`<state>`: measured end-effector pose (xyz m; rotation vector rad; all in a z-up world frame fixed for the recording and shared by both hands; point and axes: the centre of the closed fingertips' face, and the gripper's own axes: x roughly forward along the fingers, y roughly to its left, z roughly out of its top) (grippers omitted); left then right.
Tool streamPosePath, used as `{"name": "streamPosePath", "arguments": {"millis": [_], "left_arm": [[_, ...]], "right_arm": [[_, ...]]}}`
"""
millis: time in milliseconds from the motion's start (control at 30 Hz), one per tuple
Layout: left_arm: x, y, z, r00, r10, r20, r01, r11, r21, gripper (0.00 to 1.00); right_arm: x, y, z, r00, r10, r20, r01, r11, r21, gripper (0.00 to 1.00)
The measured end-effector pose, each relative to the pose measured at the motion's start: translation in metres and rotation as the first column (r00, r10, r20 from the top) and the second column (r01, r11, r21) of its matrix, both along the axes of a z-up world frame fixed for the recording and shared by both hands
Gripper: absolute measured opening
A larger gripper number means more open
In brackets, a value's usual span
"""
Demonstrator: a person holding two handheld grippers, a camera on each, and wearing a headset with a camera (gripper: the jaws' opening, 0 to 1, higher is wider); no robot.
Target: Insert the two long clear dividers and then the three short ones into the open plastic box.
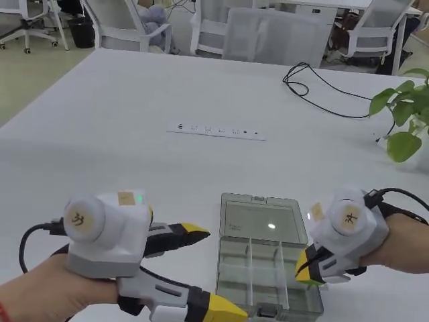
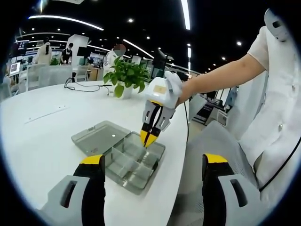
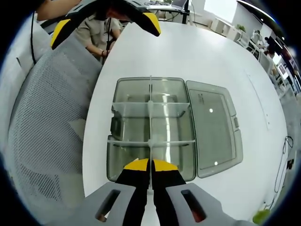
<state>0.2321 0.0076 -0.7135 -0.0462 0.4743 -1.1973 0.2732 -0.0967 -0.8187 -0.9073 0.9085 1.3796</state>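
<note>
The open clear plastic box (image 1: 220, 282) lies on the white table near the front edge, with its lid (image 1: 261, 218) flat behind it. Clear dividers stand inside it: a long one (image 3: 150, 94) down the middle and short ones (image 3: 129, 141) crossing it. My right gripper (image 3: 150, 165) is over the box's near wall, shut on the end of the long divider. It also appears from the left gripper view, where the right gripper (image 2: 148, 140) points down into the box (image 2: 136, 165). My left gripper (image 1: 209, 272) hovers open just left of the box, holding nothing.
A white power strip (image 1: 216, 130) lies mid-table, with a black cable (image 1: 315, 87) and a potted plant (image 1: 405, 121) at the far right. Office chairs stand beyond the far edge. A grey mesh chair (image 3: 42, 132) sits by the near table edge.
</note>
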Motion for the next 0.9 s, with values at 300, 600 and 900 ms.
{"name": "streamPosePath", "arguments": {"millis": [300, 600, 900], "left_arm": [[0.0, 0.0, 0.001, 1.0, 0.0, 0.0, 0.0, 1.0, -0.003, 0.86], [-0.001, 0.0, 0.001, 1.0, 0.0, 0.002, 0.0, 1.0, -0.002, 0.87], [-0.001, 0.003, 0.002, 1.0, 0.004, 0.004, -0.004, 1.0, 0.003, 0.88]], "right_arm": [[0.001, -0.007, 0.006, 1.0, -0.013, 0.016, 0.013, 1.0, 0.003, 0.09], [0.005, -0.014, 0.031, 0.996, -0.075, 0.049, 0.071, 0.994, 0.079, 0.14], [0.003, -0.024, 0.058, 0.987, -0.145, 0.072, 0.132, 0.977, 0.167, 0.21]]}}
